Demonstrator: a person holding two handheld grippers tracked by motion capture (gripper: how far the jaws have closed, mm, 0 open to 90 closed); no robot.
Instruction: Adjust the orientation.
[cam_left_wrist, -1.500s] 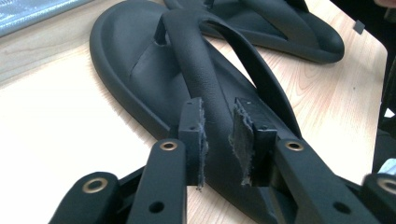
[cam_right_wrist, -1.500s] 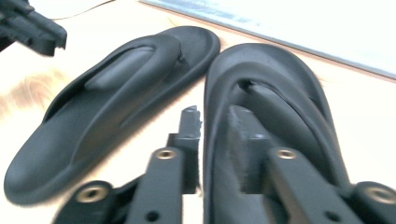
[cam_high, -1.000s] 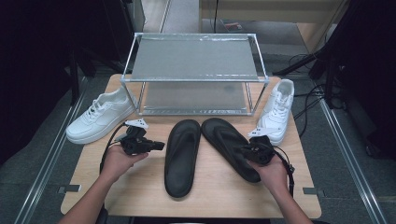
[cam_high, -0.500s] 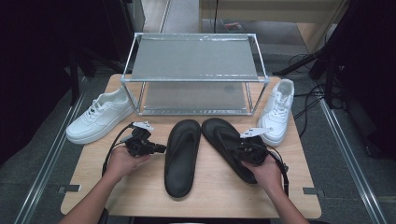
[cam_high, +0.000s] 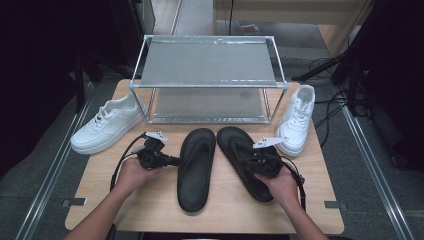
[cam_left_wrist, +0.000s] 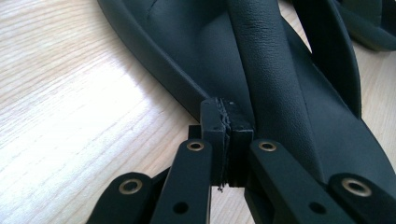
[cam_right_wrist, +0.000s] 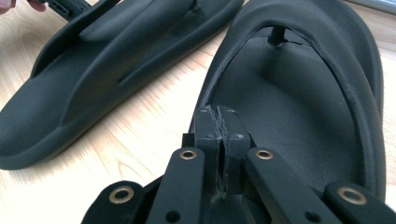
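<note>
Two black flip-flops lie side by side mid-table, the left flip-flop and the right flip-flop. My left gripper rests at the left flip-flop's outer rim. In the left gripper view its pads are pressed together with nothing between them, tips against the sole's edge. My right gripper hovers over the right flip-flop. Its pads meet just where the strap joins the sole, and no material shows between them. Both grippers are shut.
A white sneaker sits at the left and another white sneaker at the right. A two-tier metal rack stands at the back of the wooden table. Cables trail from both grippers.
My right gripper has edged slightly left over the right flip-flop. My left gripper has settled a little closer to the left flip-flop's rim.
</note>
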